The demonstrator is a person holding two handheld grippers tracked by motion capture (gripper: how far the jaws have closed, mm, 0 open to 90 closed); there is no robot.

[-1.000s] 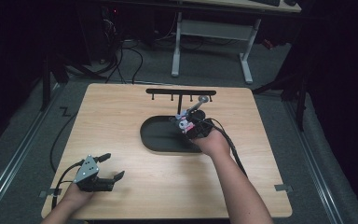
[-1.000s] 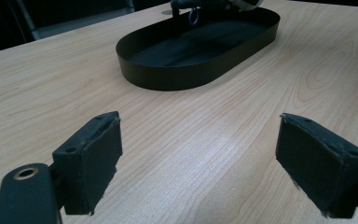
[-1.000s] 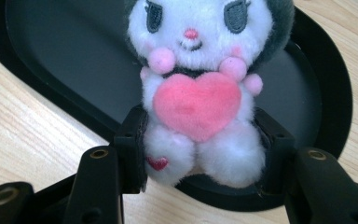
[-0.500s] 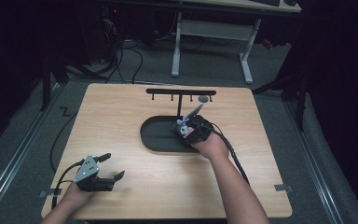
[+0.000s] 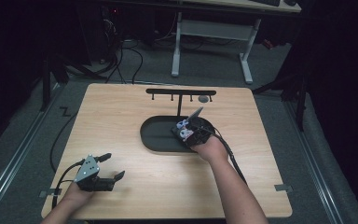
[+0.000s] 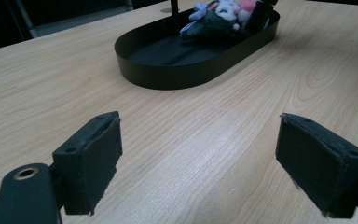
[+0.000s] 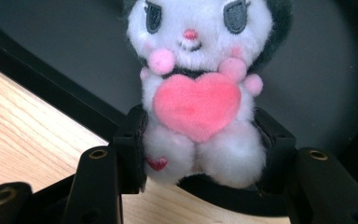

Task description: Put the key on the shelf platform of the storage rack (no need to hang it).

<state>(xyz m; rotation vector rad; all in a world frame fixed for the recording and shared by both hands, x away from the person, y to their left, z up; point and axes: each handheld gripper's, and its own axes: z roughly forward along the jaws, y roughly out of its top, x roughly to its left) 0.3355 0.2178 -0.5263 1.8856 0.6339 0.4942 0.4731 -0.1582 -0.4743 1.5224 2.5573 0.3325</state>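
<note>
A white and black plush toy (image 7: 196, 93) with a pink heart on its chest sits between the jaws of my right gripper (image 7: 198, 149), which is shut on its lower body. In the high view the plush toy (image 5: 183, 129) and right gripper (image 5: 186, 132) are low over the right end of a black oval tray (image 5: 156, 137). The toy's feet hang over the tray's near rim (image 7: 65, 107). My left gripper (image 5: 114, 166) rests near the table's front left corner, open and holding nothing. Its wide-apart jaws point at the tray (image 6: 186, 70) and the plush toy (image 6: 219, 14).
A black rack with several hooks (image 5: 181, 92) rises on a post from the tray's far side, and a small grey object (image 5: 204, 99) hangs at its right end. Bare wooden tabletop (image 5: 121, 116) lies between the left gripper and the tray.
My right gripper has come slightly down and toward the person with the plush toy, away from the rack. The left gripper has stayed put.
</note>
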